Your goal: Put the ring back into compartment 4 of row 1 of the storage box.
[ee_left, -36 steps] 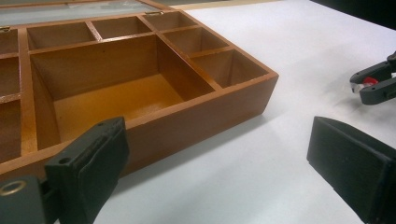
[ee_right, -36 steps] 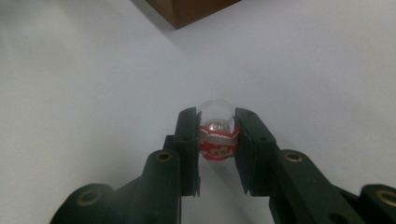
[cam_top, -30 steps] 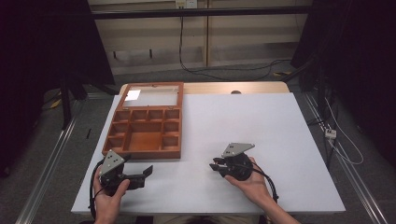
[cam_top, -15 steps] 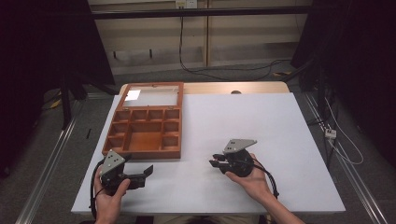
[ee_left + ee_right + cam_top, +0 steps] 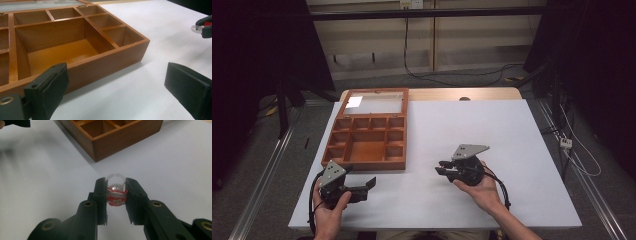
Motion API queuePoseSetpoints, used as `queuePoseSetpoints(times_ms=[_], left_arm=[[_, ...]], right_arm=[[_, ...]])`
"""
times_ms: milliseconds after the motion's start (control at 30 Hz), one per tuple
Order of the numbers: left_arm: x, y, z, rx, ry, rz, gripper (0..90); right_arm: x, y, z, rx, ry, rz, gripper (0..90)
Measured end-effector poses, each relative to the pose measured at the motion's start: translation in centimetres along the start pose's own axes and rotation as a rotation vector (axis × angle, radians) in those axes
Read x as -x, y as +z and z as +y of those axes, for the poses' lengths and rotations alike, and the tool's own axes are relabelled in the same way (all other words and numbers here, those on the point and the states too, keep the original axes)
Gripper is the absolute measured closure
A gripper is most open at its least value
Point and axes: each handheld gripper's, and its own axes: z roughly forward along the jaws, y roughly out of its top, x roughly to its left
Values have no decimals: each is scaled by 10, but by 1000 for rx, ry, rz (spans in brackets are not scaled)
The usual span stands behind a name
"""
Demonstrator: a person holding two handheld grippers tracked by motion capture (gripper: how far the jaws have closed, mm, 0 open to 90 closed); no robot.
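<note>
An open wooden box with several compartments and a glass lid laid back sits on the white table; its near corner fills the left gripper view. My right gripper is shut on a small ring with a clear band and a red and silver top, held a little above the table to the right of the box. It appears in the high view and far off in the left gripper view. My left gripper rests open near the box's front, nothing between its jaws.
The table's front edge runs just below both hands. Cables trail from each gripper. Dark curtains stand at both sides, with a floor rail on the left and cables on the floor at the right.
The right gripper has shifted slightly with the ring in it. The left gripper has stayed put.
</note>
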Motion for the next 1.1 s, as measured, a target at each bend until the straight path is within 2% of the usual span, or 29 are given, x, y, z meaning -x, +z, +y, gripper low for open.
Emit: queuePoseSetpoints(times_ms=[167,333,567,733,1100], left_arm=[[0,0,0,-6,6,1,53],[0,-1,-1,-2,-15,-5,53],[-1,-1,-1,-6,-15,-8,53],[0,-1,-1,-6,-16,-9,53],[1,-1,0,-9,-4,-22,53]], right_arm=[[2,-2,11,22,-9,1,719],[4,-2,19,40,-11,0,720],[9,-4,34,86,-2,2,720],[11,-2,42,98,-15,10,720],[18,6,50,109,-4,5,720]])
